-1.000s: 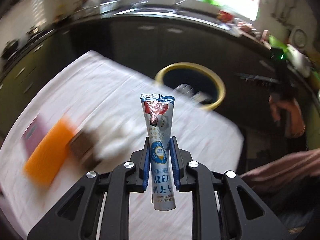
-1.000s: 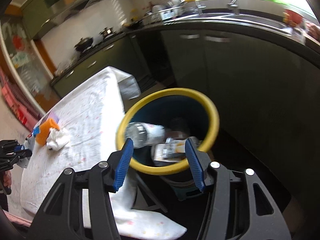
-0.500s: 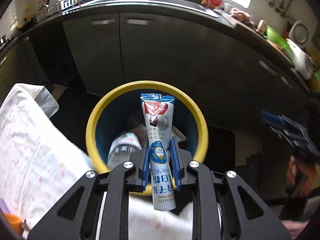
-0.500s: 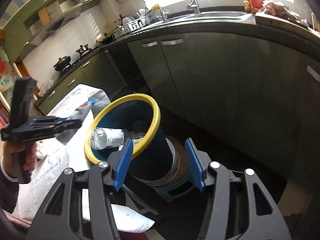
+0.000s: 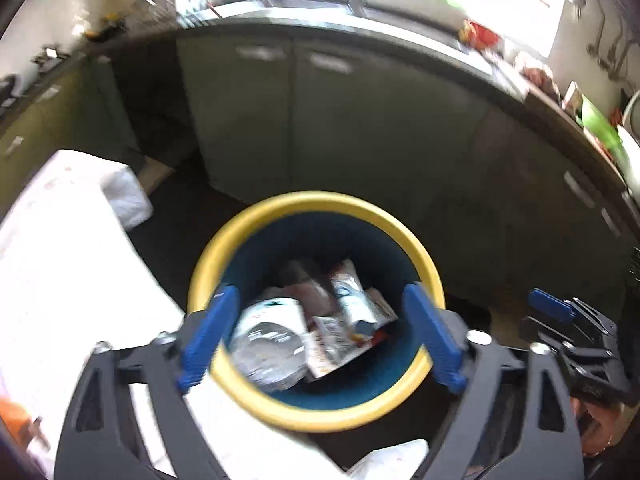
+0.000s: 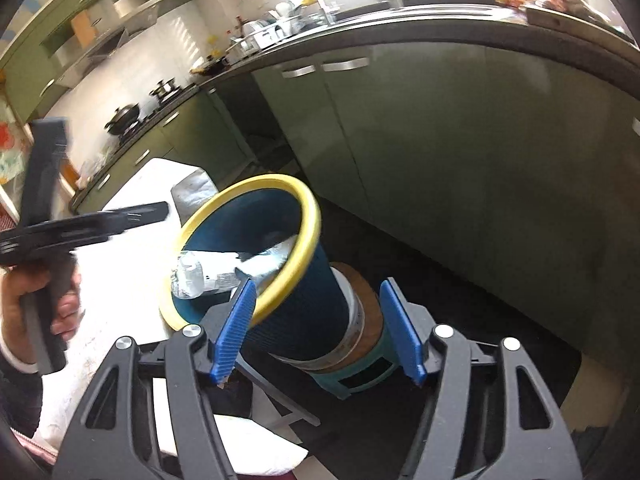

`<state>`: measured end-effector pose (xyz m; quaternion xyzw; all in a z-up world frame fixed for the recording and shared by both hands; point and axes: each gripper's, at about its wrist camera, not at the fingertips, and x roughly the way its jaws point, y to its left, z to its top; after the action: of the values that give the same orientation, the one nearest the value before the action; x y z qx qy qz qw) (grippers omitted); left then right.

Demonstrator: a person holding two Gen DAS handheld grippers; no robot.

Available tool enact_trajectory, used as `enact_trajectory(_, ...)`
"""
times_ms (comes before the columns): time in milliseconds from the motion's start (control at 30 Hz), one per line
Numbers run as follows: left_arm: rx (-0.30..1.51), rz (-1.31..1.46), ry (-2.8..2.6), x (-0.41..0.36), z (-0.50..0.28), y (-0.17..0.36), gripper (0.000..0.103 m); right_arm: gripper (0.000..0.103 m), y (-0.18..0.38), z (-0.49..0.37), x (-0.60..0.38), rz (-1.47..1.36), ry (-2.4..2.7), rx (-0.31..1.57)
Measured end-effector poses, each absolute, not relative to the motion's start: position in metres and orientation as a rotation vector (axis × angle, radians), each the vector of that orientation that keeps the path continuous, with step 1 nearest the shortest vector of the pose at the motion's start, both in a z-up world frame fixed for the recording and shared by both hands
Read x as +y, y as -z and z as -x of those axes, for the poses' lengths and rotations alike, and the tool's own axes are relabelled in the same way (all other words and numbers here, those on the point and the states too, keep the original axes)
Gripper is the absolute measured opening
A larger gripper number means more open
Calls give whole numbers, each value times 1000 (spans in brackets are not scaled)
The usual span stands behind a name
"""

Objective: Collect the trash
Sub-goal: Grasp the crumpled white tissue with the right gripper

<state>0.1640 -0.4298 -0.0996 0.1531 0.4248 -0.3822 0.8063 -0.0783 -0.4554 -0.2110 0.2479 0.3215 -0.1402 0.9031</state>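
Dropped from opening left jaws, tube (image 5: 352,300) apparently lies in bin (image 5: 280,208); right jaws opening, empty.

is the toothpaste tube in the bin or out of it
In. The tube lies among the trash inside the yellow-rimmed bin; the left gripper, opening, has nothing between its fingers.

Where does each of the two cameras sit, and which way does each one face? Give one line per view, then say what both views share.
Left wrist view: sits on the left gripper, looks steeply down into the bin of trash; its blue fingers are opening, nothing between them; the right gripper shows at right.
Right wrist view: sits on the right gripper, faces the bin's side and green cabinets; jaws opening, empty; the person's left hand shows at left.
Shared: the bin, white tablecloth, cabinets.
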Motion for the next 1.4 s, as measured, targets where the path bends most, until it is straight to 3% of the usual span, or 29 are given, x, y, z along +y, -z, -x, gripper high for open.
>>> enact_trajectory(233,775,-173,697,-320,-136,51,97,61,199,28,-422,-432,111,677)
enact_trajectory(633,691,-59,382,-156,-107,37,98,61,167,-49,-281,-177,-307,691)
enact_trajectory(1000,640,-27,223,-73,-84,38,98,61,164,-110,-172,26,-483,816)
enact_trajectory(1400,656,-33,275,-41,-77,63,98,61,182,-144,-141,37,-427,917)
